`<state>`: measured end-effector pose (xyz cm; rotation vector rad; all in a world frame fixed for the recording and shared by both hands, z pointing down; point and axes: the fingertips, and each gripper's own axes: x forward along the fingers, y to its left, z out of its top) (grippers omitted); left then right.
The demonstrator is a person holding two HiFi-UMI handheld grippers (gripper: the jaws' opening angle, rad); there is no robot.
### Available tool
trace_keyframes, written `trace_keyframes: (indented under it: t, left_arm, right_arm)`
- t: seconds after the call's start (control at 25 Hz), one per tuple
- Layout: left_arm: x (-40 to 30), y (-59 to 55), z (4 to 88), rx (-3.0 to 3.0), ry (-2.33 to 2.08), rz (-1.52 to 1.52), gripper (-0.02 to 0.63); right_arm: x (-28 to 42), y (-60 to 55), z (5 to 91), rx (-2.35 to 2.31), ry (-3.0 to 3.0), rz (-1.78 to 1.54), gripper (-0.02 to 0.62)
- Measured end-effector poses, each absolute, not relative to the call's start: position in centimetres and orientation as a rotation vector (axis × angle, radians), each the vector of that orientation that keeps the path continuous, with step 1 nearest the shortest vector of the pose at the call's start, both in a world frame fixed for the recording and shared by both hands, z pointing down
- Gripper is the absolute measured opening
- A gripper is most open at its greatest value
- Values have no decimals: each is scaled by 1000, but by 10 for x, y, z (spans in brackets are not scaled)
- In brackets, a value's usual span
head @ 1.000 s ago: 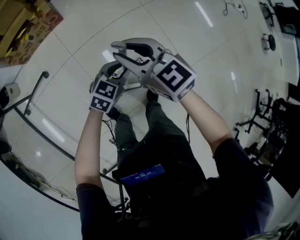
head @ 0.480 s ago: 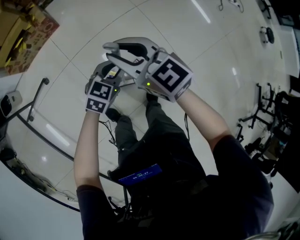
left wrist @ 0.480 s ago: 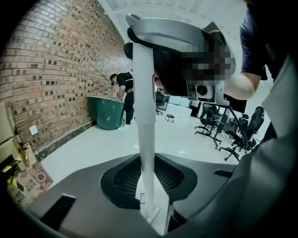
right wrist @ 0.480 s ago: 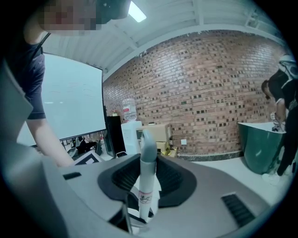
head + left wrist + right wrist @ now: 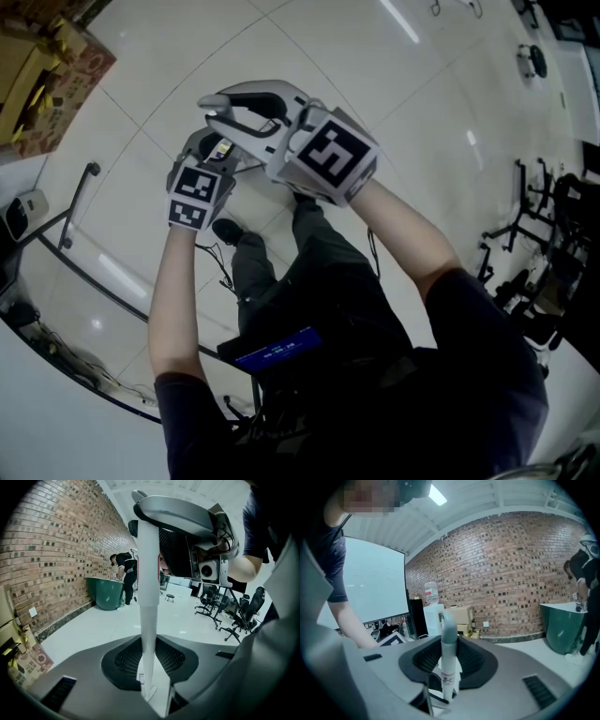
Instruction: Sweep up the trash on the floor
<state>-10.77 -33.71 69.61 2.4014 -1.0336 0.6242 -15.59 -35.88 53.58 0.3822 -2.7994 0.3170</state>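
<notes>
A white broom handle [image 5: 148, 573] stands upright between the jaws of my left gripper [image 5: 150, 648], which is shut on it. The handle rises to the right gripper's body above. My right gripper [image 5: 448, 667] has the handle's top end between its jaws, where a grey cap [image 5: 449, 632] sits over a small sticker. Those jaws have just been closing and press on it. In the head view both grippers are held chest-high, the left gripper [image 5: 217, 148] just below the right gripper [image 5: 214, 107]. The broom's head and any trash are out of sight.
White tiled floor lies below, with the person's shoes [image 5: 225, 228] on it. A cardboard box [image 5: 47, 66] sits at the upper left, a black metal rail [image 5: 75, 197] to the left and office chairs [image 5: 544, 234] to the right. A green tub [image 5: 108, 592] stands by the brick wall with a person [image 5: 124, 571] bent over it.
Both grippers, with the handle between them, have drifted a little up and to the left in the head view. They stay just as close together.
</notes>
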Motion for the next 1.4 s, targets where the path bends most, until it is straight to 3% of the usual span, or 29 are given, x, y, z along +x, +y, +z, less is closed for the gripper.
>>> trace_keyframes:
  t: [0.44, 0.84, 1.4]
  left_arm:
    - [-101, -316, 659, 2361, -1065, 684, 89]
    - [-81, -294, 564, 2397, -1177, 741, 87]
    - [-32, -287, 446, 2477, -1462, 590, 89]
  right_arm:
    - [-139, -330, 498, 293, -2842, 400, 120]
    - [-99, -311, 403, 73, -2991, 441, 118]
    - [-52, -256, 276, -344, -3202, 217, 126]
